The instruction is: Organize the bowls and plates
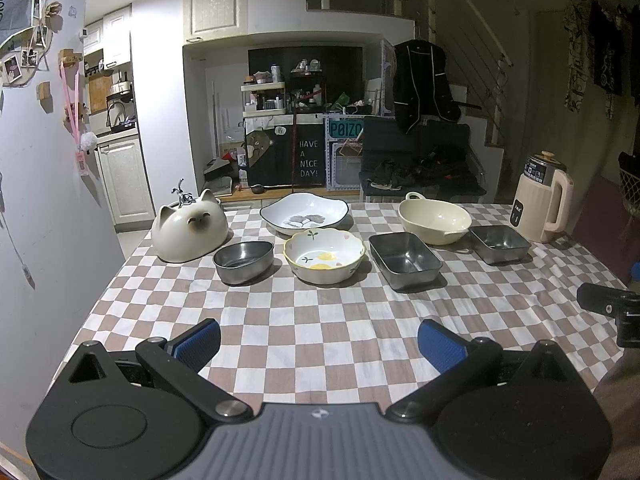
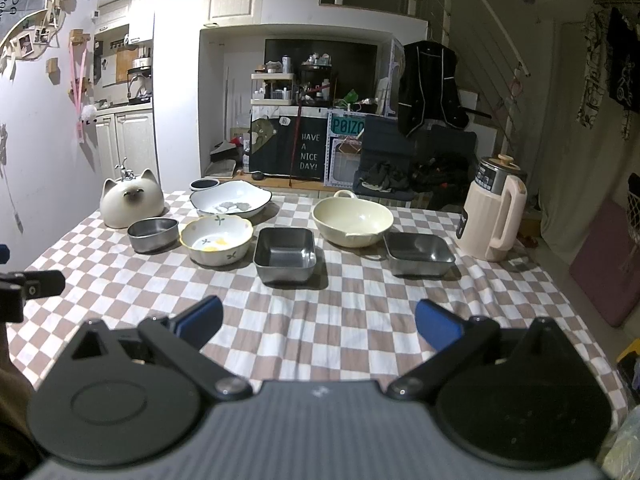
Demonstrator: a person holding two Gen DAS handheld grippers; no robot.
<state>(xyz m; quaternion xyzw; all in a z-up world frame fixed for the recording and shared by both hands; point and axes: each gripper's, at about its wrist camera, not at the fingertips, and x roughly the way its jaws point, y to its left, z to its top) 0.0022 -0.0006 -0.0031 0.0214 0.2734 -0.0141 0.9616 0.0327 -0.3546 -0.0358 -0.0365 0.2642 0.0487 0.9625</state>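
Dishes stand in two rows on the checkered tablecloth [image 1: 320,340]. A white leaf-print plate [image 1: 304,213] and a cream handled bowl [image 1: 434,218] sit at the back. In front are an oval steel bowl [image 1: 243,261], a flowered yellow-rimmed bowl [image 1: 324,255], a rectangular steel tray [image 1: 405,260] and a smaller steel tray [image 1: 500,243]. My left gripper [image 1: 319,340] is open over the near cloth, holding nothing. My right gripper [image 2: 319,322] is open too, in front of the square-looking steel tray [image 2: 285,254], empty.
A cat-shaped ceramic pot [image 1: 189,226] stands at the back left and a cream electric kettle [image 1: 542,200] at the back right. A small dark-rimmed dish [image 2: 204,184] sits behind the plate. The wall runs along the table's left side.
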